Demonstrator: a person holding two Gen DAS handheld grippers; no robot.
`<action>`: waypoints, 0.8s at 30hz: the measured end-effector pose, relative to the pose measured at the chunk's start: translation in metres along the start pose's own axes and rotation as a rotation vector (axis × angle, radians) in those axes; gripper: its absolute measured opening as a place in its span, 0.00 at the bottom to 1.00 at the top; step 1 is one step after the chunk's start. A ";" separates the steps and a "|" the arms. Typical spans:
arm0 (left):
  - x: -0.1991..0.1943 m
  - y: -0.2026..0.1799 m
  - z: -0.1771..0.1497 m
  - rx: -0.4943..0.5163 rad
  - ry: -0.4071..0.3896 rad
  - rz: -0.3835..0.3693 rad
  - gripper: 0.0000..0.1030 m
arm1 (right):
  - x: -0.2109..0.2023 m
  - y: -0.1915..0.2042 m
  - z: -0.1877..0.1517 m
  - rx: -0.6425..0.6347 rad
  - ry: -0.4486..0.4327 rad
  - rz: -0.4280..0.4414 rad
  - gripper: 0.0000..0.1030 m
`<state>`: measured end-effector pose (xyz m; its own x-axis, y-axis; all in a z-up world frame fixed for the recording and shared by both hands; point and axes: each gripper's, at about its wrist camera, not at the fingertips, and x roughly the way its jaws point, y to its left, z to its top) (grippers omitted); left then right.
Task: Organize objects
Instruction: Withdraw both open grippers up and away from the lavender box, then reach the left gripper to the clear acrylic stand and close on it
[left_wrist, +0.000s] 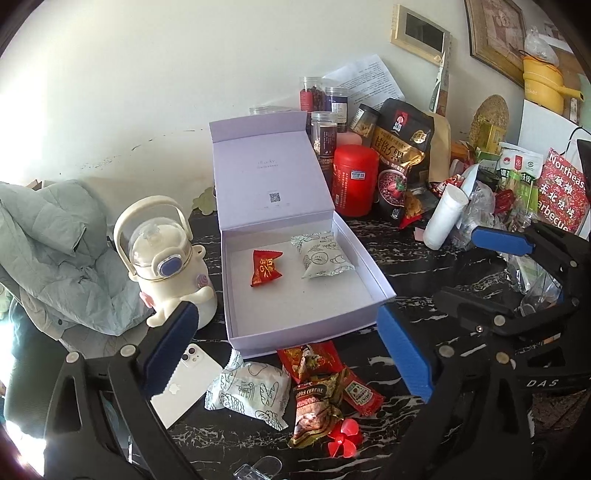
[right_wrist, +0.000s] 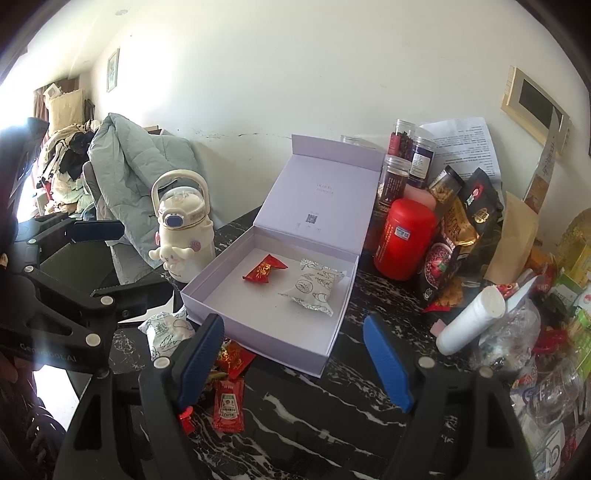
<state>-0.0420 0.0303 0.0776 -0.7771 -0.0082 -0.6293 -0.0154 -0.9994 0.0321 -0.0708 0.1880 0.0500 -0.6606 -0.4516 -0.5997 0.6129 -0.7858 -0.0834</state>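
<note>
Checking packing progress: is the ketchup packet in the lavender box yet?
No: the ketchup packet lies on the dark table in front of the lavender box, which holds only two wrapped snacks.

Readable stuff: the red barbecue bag (left_wrist: 563, 192) on the right says "Northeas…" and "arbecue", cut off, plus Chinese characters. The right gripper (left_wrist: 491, 266) arm has "DAS" on it. A brown snack wrapper (left_wrist: 312, 410) reads something like "CEREAL", pretty blurry. The lavender box (left_wrist: 303, 325) lid has a QR code and tiny unreadable print. The ketchup sachet (right_wrist: 228, 406) label is too small.
</note>
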 end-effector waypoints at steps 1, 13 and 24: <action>-0.001 0.000 -0.003 -0.002 0.003 -0.001 0.95 | -0.001 0.001 -0.002 0.003 0.000 0.003 0.77; -0.018 0.003 -0.039 -0.035 0.025 0.008 0.95 | -0.006 0.022 -0.036 0.026 0.037 0.038 0.77; -0.026 0.011 -0.088 -0.072 0.074 0.017 0.95 | -0.002 0.048 -0.073 0.032 0.073 0.091 0.77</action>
<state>0.0332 0.0163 0.0259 -0.7280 -0.0253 -0.6852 0.0445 -0.9990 -0.0104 -0.0085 0.1822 -0.0105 -0.5689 -0.4903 -0.6603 0.6537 -0.7567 -0.0014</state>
